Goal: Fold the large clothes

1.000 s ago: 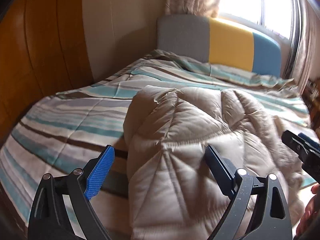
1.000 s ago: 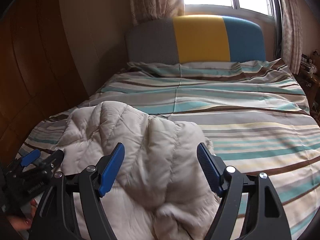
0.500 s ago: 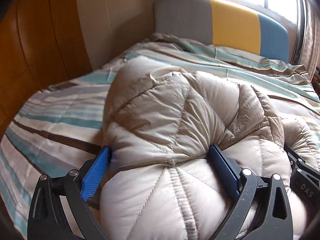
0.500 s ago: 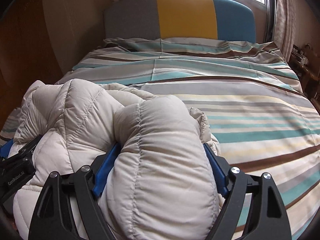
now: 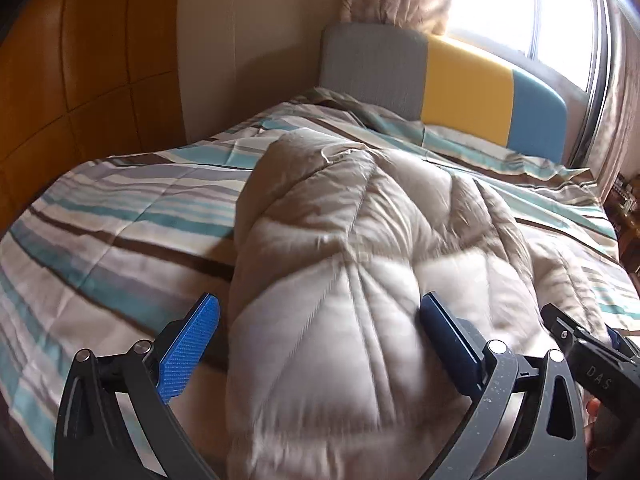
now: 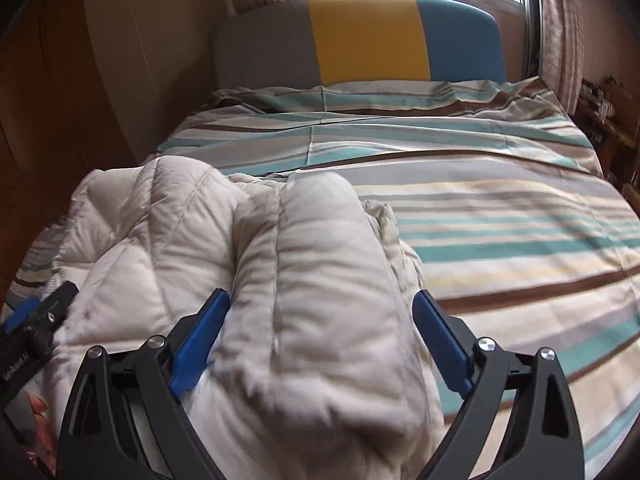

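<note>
A puffy beige quilted down jacket (image 5: 360, 240) lies bunched on the striped bed; it also shows in the right wrist view (image 6: 248, 248). My left gripper (image 5: 320, 340) is open, its blue pads set wide on either side of a bulging fold of the jacket, not pinching it. My right gripper (image 6: 320, 332) is open too, its pads straddling another thick fold. The right gripper shows at the right edge of the left wrist view (image 5: 588, 360), and the left gripper at the left edge of the right wrist view (image 6: 36, 332).
A striped teal, brown and cream duvet (image 6: 500, 208) covers the bed. A grey, yellow and blue headboard (image 6: 360, 40) stands under a bright window with curtains. Wood wall panels (image 5: 80, 80) run along the left. A cluttered bedside shelf (image 6: 604, 112) is at the right.
Both grippers have drawn back a little from the jacket, and the folds sit lower between the pads than half a second ago. The jaws stay wide.
</note>
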Demonstrator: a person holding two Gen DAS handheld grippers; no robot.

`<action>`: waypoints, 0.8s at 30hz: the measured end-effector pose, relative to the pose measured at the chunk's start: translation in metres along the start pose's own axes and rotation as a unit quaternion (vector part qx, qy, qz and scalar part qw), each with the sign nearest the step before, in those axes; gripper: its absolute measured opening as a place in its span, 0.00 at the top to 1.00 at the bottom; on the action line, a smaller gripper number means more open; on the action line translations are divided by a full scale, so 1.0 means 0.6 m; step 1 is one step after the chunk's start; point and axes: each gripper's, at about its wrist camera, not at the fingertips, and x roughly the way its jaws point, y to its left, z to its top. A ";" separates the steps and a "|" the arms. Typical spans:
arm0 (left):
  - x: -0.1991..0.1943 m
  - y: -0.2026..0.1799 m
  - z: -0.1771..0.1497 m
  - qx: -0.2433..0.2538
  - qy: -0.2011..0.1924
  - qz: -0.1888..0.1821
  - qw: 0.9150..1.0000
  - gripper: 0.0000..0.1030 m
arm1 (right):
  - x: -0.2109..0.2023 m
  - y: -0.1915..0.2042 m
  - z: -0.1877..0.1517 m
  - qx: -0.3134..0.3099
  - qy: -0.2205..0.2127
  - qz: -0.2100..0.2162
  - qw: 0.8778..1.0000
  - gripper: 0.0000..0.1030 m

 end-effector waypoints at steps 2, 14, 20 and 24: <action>-0.027 0.003 -0.016 0.003 -0.011 0.001 1.000 0.03 | -0.027 0.001 -0.011 0.002 -0.007 0.002 1.000 0.02; -0.148 0.048 -0.096 -0.012 0.008 0.027 1.000 0.03 | -0.182 0.047 -0.093 -0.051 -0.018 0.026 0.998 0.02; -0.212 0.070 -0.123 -0.012 -0.010 0.032 0.999 0.03 | -0.243 0.058 -0.138 -0.048 -0.021 0.025 0.998 0.02; -0.245 0.069 -0.135 -0.001 -0.004 0.041 0.999 0.03 | -0.278 0.062 -0.160 -0.056 -0.025 0.022 0.998 0.02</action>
